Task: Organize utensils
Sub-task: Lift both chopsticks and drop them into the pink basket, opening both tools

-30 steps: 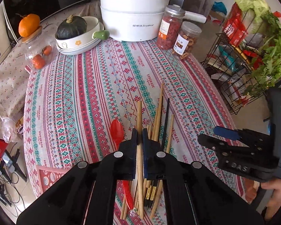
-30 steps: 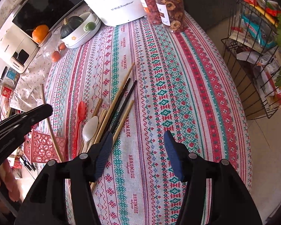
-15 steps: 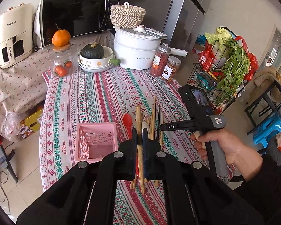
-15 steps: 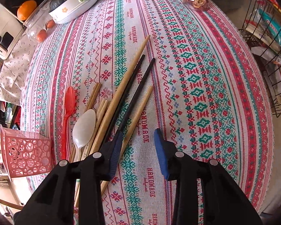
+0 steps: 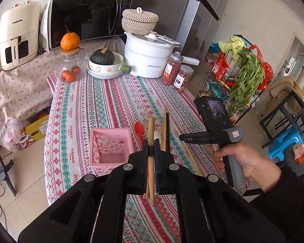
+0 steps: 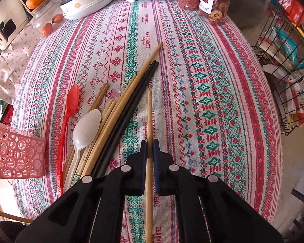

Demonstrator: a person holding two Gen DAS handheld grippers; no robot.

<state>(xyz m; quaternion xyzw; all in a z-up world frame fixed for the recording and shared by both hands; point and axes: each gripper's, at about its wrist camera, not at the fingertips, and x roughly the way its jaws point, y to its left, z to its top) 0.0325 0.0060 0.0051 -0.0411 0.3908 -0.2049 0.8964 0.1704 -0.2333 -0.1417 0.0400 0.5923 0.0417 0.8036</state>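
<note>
On tablecloth [image 6: 212,81]: 2 black chopsticks [image 6: 131,105] | each hand-held gripper (left [image 5: 151,147], right [image 6: 149,147]) clamps 1 wooden chopstick [image 6: 149,117]

I'm working in a home kitchen. Ahead of my left gripper, beyond the patterned tablecloth [image 5: 111,101], sit a microwave [image 5: 87,18], an air fryer [image 5: 18,34], a white cooking pot [image 5: 150,58] and a squash in stacked bowls [image 5: 105,64]. Off to its right, a wire rack [image 5: 233,85] holds leafy greens; a fridge [image 5: 194,20] stands beyond.

Microwave [image 5: 85,18], white pot [image 5: 149,60], woven basket [image 5: 139,21], green squash [image 5: 102,56], two jars [image 5: 179,74].
</note>
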